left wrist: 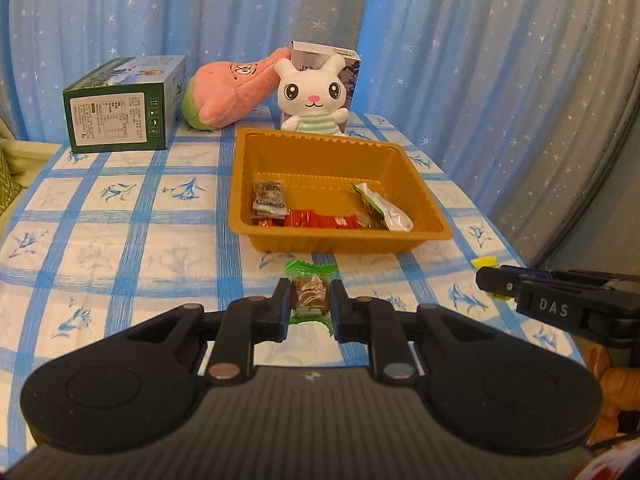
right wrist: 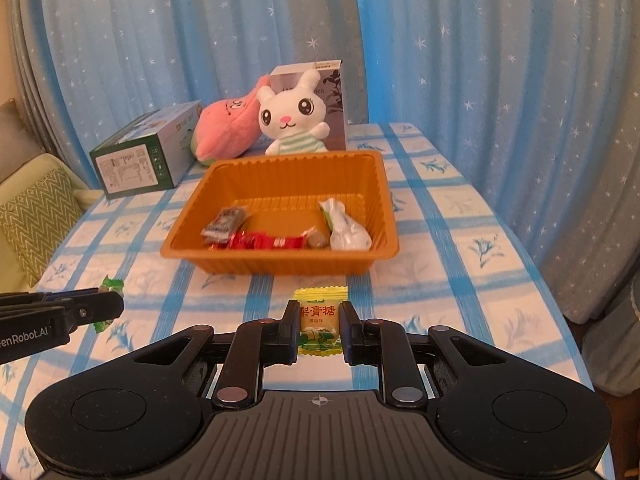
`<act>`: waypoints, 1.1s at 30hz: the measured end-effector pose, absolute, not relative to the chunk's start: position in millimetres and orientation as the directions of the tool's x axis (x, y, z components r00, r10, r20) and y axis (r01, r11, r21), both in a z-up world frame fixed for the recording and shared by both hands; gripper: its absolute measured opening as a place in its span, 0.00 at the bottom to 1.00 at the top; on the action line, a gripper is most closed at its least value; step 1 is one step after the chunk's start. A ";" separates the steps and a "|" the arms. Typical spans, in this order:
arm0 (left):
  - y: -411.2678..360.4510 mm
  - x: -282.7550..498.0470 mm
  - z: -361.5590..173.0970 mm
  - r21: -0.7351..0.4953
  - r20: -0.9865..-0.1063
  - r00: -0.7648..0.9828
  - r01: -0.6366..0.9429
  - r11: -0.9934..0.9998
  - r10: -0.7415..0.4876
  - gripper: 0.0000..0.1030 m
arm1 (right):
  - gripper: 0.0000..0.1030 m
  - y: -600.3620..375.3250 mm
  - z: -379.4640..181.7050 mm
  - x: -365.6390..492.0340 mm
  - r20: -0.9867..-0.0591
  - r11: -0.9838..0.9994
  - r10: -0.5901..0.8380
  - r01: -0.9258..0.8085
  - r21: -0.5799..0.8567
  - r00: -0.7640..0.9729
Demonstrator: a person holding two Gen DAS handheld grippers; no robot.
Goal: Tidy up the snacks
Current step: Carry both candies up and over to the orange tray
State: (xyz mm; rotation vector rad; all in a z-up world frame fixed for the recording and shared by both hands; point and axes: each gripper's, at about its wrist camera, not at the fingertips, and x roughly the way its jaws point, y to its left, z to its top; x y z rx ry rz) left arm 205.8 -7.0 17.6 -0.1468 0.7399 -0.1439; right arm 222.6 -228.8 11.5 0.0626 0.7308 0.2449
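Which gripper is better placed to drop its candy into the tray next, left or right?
Roughly even, slight edge to the left. The left gripper holds the green candy and the right gripper the yellow candy, both just short of the tray.

Green carton [left wrist: 122,118] lies flat upper left on the blue-checked tablecloth [left wrist: 120,216]. Pink plush [left wrist: 228,94] and white bunny plush [left wrist: 314,96] upper centre, grey box [left wrist: 344,68] behind bunny. Starred blue curtain [left wrist: 460,40] fills the background.
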 end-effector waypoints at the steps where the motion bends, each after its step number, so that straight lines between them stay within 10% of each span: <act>1: -6.8 209.9 17.6 -0.183 -0.660 0.729 0.079 0.980 -0.182 0.17 | 0.20 -228.7 12.7 227.5 -0.652 0.969 0.243 -0.201 0.140 0.718; 33: -16.0 367.9 22.5 -0.225 -0.697 0.675 0.118 0.967 -0.244 0.17 | 0.20 -221.3 23.4 383.0 -0.694 0.950 0.311 -0.196 0.242 0.650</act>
